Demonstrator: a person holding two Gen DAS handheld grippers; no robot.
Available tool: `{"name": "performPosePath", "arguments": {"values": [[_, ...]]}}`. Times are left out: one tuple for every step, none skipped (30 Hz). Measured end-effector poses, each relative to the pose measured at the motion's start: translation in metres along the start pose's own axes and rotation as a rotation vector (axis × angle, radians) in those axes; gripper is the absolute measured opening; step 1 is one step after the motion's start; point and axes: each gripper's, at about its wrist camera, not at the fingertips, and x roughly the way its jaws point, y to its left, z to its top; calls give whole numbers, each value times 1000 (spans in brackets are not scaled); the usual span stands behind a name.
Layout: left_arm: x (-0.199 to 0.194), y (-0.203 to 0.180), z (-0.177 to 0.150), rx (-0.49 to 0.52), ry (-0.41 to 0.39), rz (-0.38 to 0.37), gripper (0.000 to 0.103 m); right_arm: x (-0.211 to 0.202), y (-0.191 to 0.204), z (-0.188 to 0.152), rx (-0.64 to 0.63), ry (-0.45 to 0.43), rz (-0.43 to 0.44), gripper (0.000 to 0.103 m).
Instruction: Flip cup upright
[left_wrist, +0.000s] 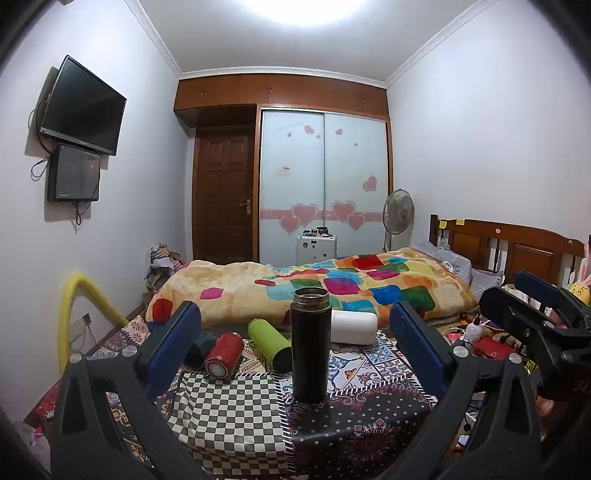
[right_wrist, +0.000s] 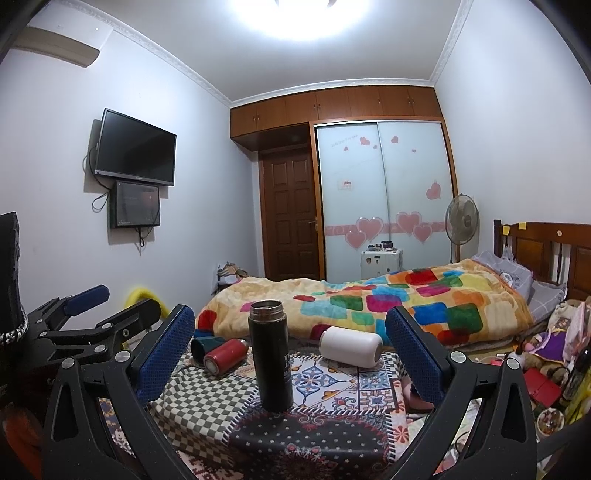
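Standing upright on the table (left_wrist: 229, 417), the black cup (left_wrist: 309, 343) seemingly sits untouched between both grippers' wide-open, empty fingers (left_wrist: 173, 347).

Occluded and truncated regions, both wrist views.
Green bottle (left_wrist: 268, 344): lower end behind black cup (left_wrist: 309, 343), unseen in the right view. Dark teal cup (right_wrist: 202, 346): half hidden by red cup (right_wrist: 223, 355). Items atop white cabinet (left_wrist: 316, 249): too small to identify.

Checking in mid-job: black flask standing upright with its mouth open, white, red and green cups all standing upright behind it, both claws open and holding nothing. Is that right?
Not quite. The white cup, red cup and green cup lie on their sides, as the left wrist view shows. The rest holds: the black flask stands upright with its mouth open, and the left claw and right claw are open and hold nothing.
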Motion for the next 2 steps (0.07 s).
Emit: {"name": "performPosePath", "arguments": {"values": [[0,0,0,-1,2,0,103,1,0,0,0,1,1,103],[1,0,0,-2,4,0,103,1,0,0,0,2,1,103]]}}
